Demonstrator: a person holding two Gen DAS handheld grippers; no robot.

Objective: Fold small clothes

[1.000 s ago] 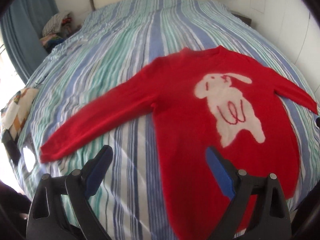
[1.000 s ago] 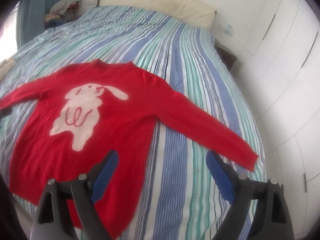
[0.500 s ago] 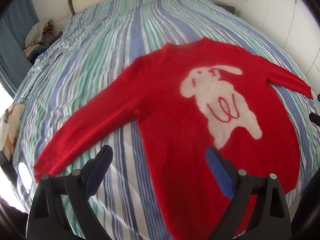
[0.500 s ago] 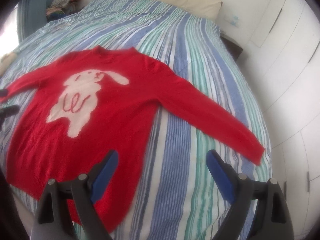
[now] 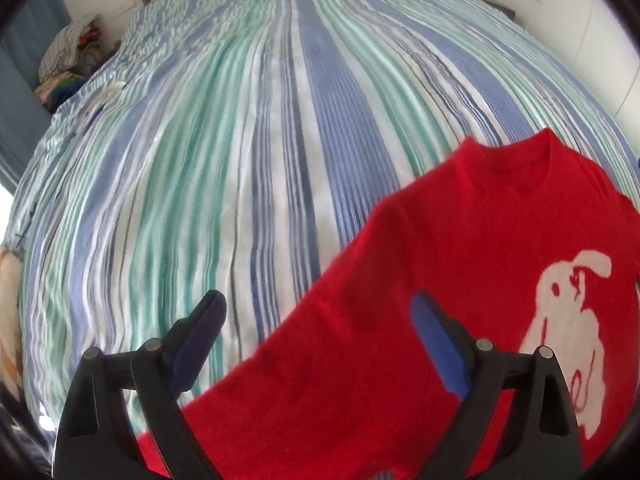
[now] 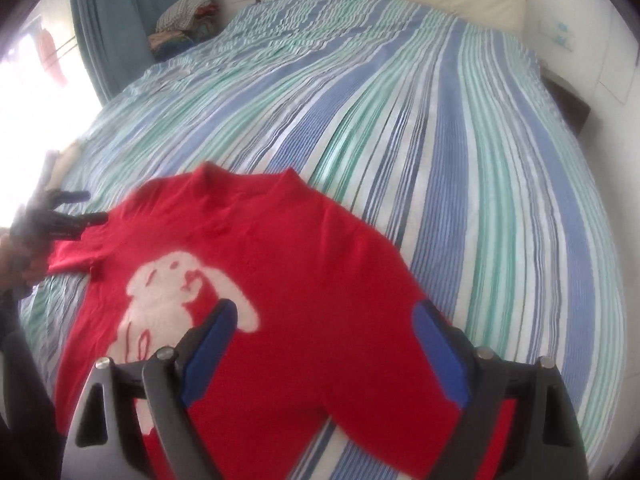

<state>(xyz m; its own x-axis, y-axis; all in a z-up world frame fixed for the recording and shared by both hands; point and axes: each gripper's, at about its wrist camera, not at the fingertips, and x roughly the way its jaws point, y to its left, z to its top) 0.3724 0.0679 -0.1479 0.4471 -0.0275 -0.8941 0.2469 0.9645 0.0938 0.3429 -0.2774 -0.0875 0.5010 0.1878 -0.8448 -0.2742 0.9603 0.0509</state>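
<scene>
Red knit sweater with a white rabbit motif [image 5: 460, 280] lay flat, front up, on the bed's blue, green and white striped cover [image 5: 260, 140]. Left gripper [image 5: 320, 344] hung over one sleeve, jaws wide, nothing gripped. Right gripper [image 6: 324, 344] hung over the other shoulder, jaws released too, empty.

Right gripper poised over the red sweater

The right gripper [image 6: 324, 336] hangs with jaws wide above the red sweater [image 6: 304, 256], spread flat on the striped bed [image 6: 460, 152], white rabbit design [image 6: 176, 292] facing up; the left gripper [image 6: 68, 216] sits over the far sleeve at the picture's left edge.
</scene>
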